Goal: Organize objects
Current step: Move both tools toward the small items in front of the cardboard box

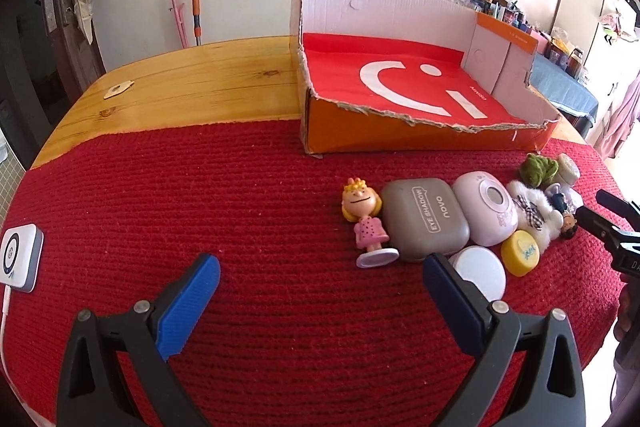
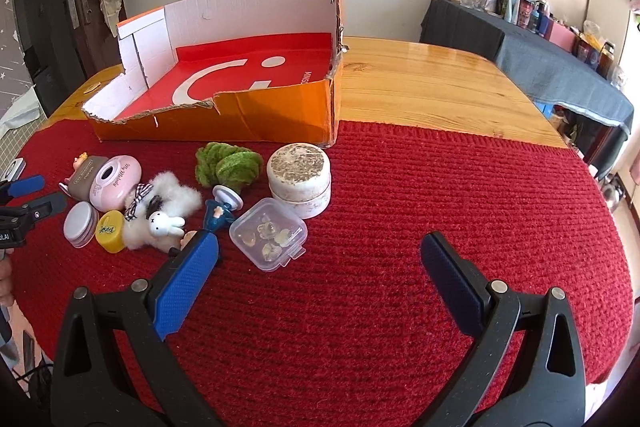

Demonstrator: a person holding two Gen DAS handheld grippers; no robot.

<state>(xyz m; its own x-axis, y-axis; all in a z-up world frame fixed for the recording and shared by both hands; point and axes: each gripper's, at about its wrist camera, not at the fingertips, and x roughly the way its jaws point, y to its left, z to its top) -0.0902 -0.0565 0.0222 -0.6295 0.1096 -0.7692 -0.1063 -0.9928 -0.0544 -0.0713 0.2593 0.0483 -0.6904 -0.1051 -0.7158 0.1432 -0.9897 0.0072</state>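
A huddle of small things lies on the red knitted mat [image 2: 400, 211] just before the torn orange cardboard box [image 2: 248, 115], whose red floor holds nothing yet: a blonde doll figurine in a pink dress [image 1: 366, 217], a grey eye-shadow case [image 1: 424, 219], a pink round case [image 1: 490, 213], a yellow cap [image 1: 520, 253] and a fluffy white rabbit toy [image 2: 160, 215]. The left gripper [image 1: 320, 287] and right gripper [image 2: 316, 263] both hover with jaws wide and empty. The pieces touch (tightly packed), so closing on one could likely nudge its neighbours. Only the right wrist view shows the clear plastic box [image 2: 268, 239] and worn white round tin [image 2: 299, 183] plainly.
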